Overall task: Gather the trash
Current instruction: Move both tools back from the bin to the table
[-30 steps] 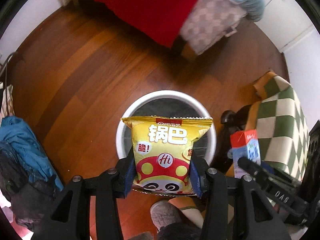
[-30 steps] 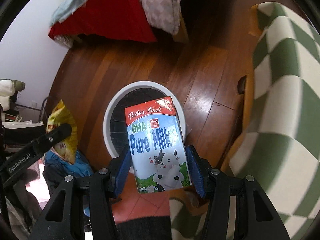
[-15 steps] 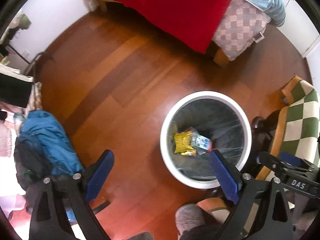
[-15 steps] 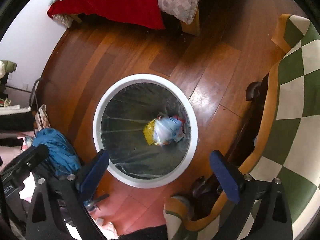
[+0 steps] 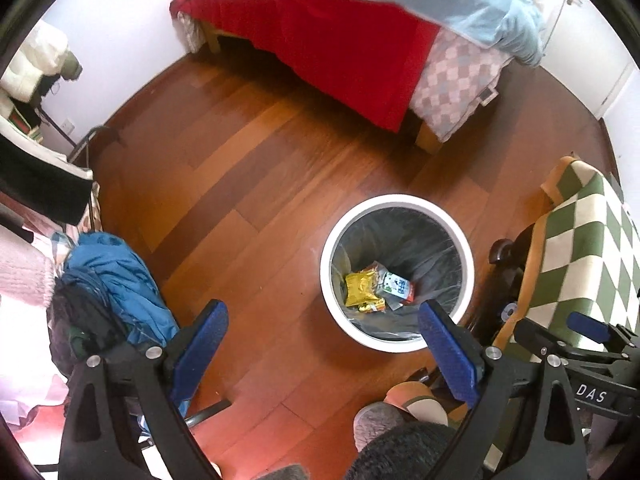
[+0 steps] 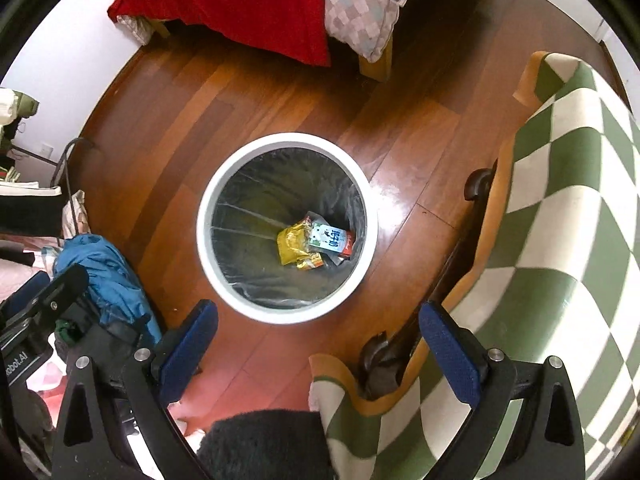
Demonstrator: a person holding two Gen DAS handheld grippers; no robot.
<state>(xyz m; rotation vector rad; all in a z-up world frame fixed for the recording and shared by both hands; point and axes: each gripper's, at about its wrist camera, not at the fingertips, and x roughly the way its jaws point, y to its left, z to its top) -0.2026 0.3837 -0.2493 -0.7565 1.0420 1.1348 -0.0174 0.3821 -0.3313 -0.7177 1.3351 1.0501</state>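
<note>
Both tongs gape wide and empty — left gripper (image 5: 322, 344), right gripper (image 6: 318, 344). Below them, the snack bag (image 6: 294, 245) and milk carton (image 6: 330, 238) lie touching in the white bin (image 6: 208, 200). Drop looks done — next calls for finding more trash.

Both grippers have let go and spread wide, and the snack bag (image 5: 362, 289) and milk carton (image 5: 396, 288) now lie in the bin (image 5: 400, 344).

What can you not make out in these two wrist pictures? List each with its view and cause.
- Milk carton print: right wrist view, too small and blurred.
- Packets under the yellow snack bag: left wrist view, covered by it.
- Chair under the checked blanket: right wrist view, draped over.
- Bed: left wrist view, cut off by the edge.
</note>
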